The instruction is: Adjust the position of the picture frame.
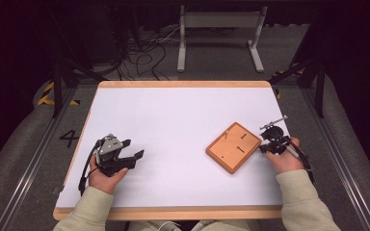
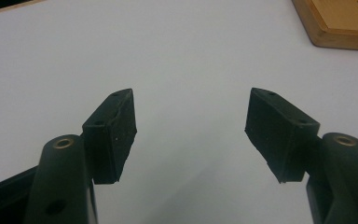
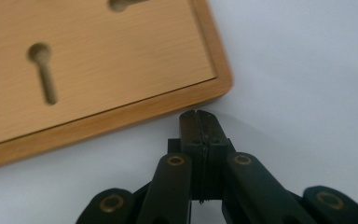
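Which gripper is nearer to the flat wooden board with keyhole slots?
Right. The right gripper, shut, sits just off the flat wooden board; the left gripper, open, rests far across the white table.

Left forearm: comes in over the near edge of the table, close to its near left corner, in a pale sleeve.
Left hand (image 1: 105, 174): wrapped round the gripper's body from below, resting low over the table.
Left gripper (image 1: 131, 149): points toward the right edge; jaws stand wide apart, nothing between the pads (image 2: 116, 135).
Right forearm: comes in near the near right corner, angled toward the far edge.
Right hand (image 1: 283, 161): grips its tool by the right edge.
Right gripper (image 3: 198, 115): jaws pressed flat together, nothing between them, tips aimed low at the table.
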Tool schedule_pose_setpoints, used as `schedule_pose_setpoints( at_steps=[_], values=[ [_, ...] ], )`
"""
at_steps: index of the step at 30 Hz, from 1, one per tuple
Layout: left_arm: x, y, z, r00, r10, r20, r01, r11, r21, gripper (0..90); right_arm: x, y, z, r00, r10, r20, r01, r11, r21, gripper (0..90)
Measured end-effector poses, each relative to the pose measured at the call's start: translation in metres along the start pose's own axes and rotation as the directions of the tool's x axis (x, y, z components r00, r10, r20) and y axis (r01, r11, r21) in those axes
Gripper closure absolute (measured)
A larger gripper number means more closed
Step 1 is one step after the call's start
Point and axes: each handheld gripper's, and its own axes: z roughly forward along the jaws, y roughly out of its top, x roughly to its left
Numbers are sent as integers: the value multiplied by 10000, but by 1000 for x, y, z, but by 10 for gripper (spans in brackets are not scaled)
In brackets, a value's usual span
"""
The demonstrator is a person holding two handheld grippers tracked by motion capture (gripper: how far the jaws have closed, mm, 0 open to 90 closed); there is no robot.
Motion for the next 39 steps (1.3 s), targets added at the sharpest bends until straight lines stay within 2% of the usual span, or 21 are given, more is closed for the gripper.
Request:
schedule_pose_setpoints(
  at_steps=[3,5,9,15,21,24,28,30,32,35,39],
  values=[
    [0,0,0,10000,6,20,-6,10000,25,339,-4,6,3,9995,293,135,-297,9992,278,900],
    [0,0,0,10000,-27,41,27,10000,18,340,-5,9,7,9997,156,207,-165,9989,431,900],
    [0,0,1,10000,-45,38,45,10000,-16,340,-4,16,11,9995,261,-191,-257,9994,217,900],
    [0,0,1,10000,-30,60,30,10000,-2,339,4,41,23,9995,-245,-177,242,9996,-167,900],
    [2,-1,0,10000,-77,56,77,10000,4,339,9,69,32,9964,-826,-169,816,9953,-512,900],
    [3,-1,0,9999,-90,66,90,10000,-24,339,16,83,36,9895,-1412,294,1420,9895,-252,900],
    [3,-1,-2,9999,-108,69,108,9999,-51,339,19,94,40,9865,-1631,112,1634,9855,-463,900],
    [3,-1,-1,9999,-115,73,115,9999,-46,339,20,97,41,9861,-1662,-82,1650,9831,-791,900],
    [3,-2,-1,9999,-120,74,120,9999,-43,339,18,100,39,9871,-1558,-357,1513,9828,-1061,900],
    [3,-2,-1,9999,-102,71,102,9999,-25,339,16,104,39,9906,-1368,-36,1358,9861,-953,900],
    [3,-2,-1,9999,-108,52,108,9999,-6,339,4,110,41,9987,-236,-453,180,9925,-1211,900]
  ],
)
